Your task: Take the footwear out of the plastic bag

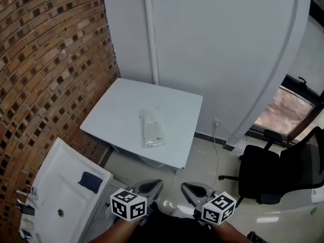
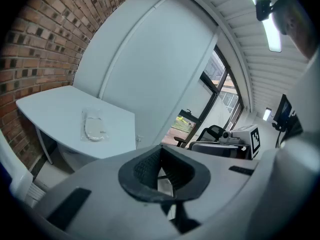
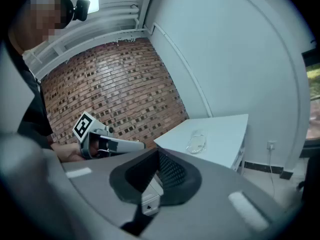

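Note:
A clear plastic bag (image 1: 152,128) with pale footwear inside lies flat near the middle of the light grey table (image 1: 121,105). Both grippers hang low by my body, well short of the table. My left gripper (image 1: 153,186) has its jaws together with nothing between them, and my right gripper (image 1: 189,188) is likewise shut and empty. In the left gripper view the bag (image 2: 94,127) sits far off on the table (image 2: 50,109), beyond the closed left gripper (image 2: 160,170). The right gripper view shows the bag (image 3: 196,143) past its closed right gripper (image 3: 158,170), with the left gripper (image 3: 102,143) alongside.
A brick wall (image 1: 45,59) runs along the table's left side and a white wall (image 1: 212,39) stands behind it. A white unit (image 1: 61,196) stands at lower left. A black office chair (image 1: 276,171) is on the right, with a wall socket and cable (image 1: 217,123) on the wall and floor between.

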